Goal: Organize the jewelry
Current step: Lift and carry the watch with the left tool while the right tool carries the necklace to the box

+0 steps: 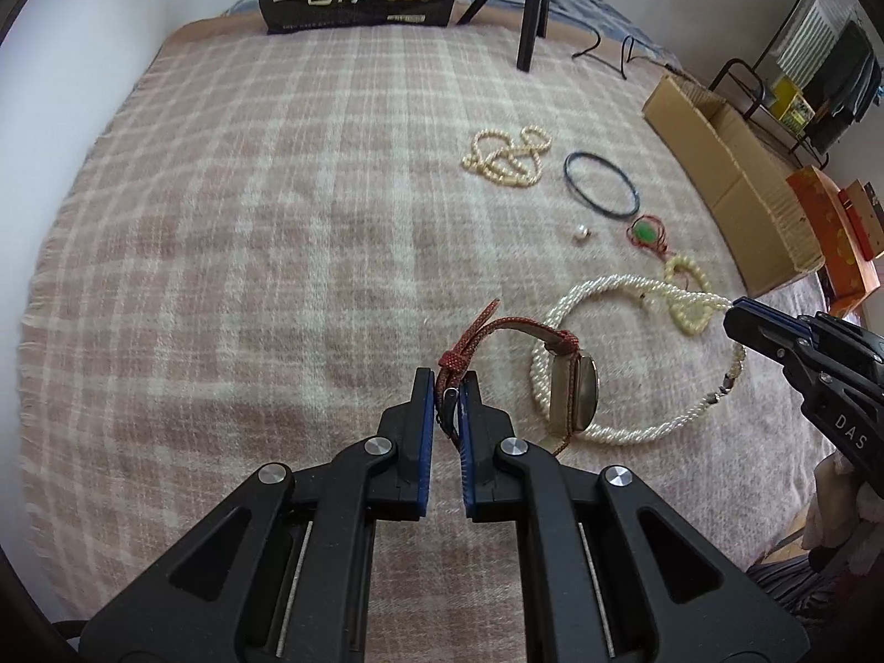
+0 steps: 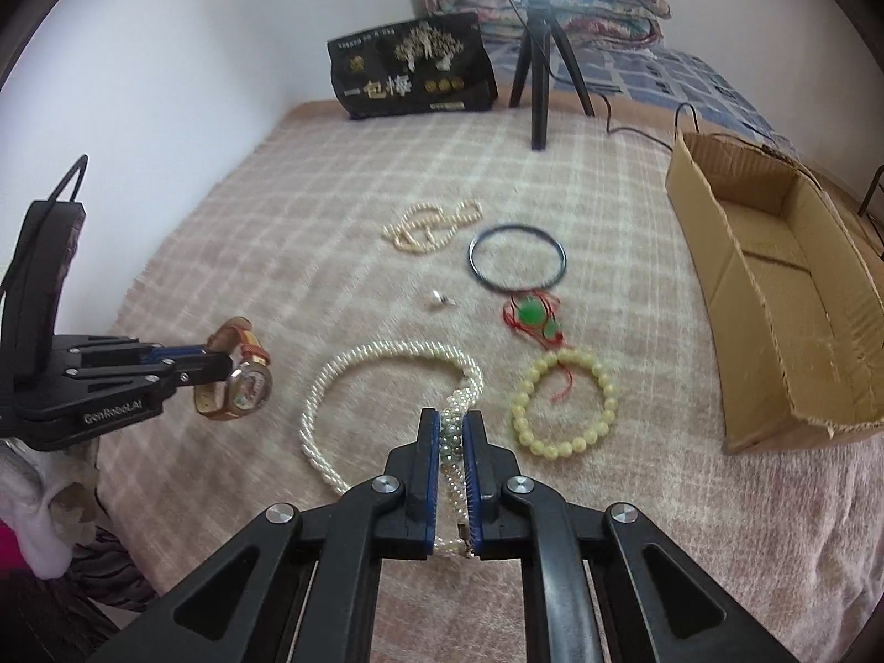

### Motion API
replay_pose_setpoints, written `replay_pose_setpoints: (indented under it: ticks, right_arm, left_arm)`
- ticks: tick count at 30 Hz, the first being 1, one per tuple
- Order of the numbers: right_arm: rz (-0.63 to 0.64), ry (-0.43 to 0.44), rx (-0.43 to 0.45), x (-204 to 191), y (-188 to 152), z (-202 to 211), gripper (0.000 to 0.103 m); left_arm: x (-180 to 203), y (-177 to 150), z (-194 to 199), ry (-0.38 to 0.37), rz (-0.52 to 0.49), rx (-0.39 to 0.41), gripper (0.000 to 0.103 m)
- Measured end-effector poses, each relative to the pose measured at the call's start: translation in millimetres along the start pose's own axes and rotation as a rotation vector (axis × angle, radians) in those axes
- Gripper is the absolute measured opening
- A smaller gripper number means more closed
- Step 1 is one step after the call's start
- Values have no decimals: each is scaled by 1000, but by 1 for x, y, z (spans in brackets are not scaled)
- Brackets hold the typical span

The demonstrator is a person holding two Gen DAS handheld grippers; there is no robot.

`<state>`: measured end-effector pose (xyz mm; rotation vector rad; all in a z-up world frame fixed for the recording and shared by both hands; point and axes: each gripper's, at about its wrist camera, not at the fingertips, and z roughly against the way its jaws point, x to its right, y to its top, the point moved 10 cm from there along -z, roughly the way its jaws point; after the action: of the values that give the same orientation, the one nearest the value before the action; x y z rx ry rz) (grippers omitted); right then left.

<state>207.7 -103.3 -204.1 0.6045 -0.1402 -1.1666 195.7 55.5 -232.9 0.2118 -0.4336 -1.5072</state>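
My left gripper (image 1: 446,381) is shut on the red strap of a wristwatch (image 1: 577,389), which shows lifted off the blanket in the right wrist view (image 2: 248,384). My right gripper (image 2: 452,421) is shut on a thick twisted white pearl necklace (image 2: 381,356), whose loop lies on the blanket (image 1: 608,290). A yellow bead bracelet (image 2: 563,400), a green pendant on red cord (image 2: 531,312), a dark bangle (image 2: 517,257), a cream bead necklace (image 2: 431,226) and a small pearl earring (image 2: 439,298) lie beyond.
An open cardboard box (image 2: 773,287) lies at the right on the pink plaid blanket (image 1: 248,248). A black snack bag (image 2: 411,66) and a black tripod (image 2: 538,72) stand at the far end. A white wall runs along the left.
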Motion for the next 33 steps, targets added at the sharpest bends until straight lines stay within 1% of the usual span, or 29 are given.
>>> replay_pose_setpoints:
  ticks: [9,17,23,29,33]
  right_arm:
    - [10,20,121,-14,42,31,6]
    - [-3,22,222,-7,74,64,6]
    - [-26,29,307,2,94,96,5]
    - [-53,11,449,23,122,152,5]
    - [-95,-26,519,51,133,183,5]
  left_arm:
    - [11,22,36,-27,5,95,6]
    - [26,44,58,-51,6,167,6]
    - [48,59,70,-74,-14,207,6]
    - [73,81,86,-111,-25,250,6]
    - [97,97,95,-147,-37,276,6]
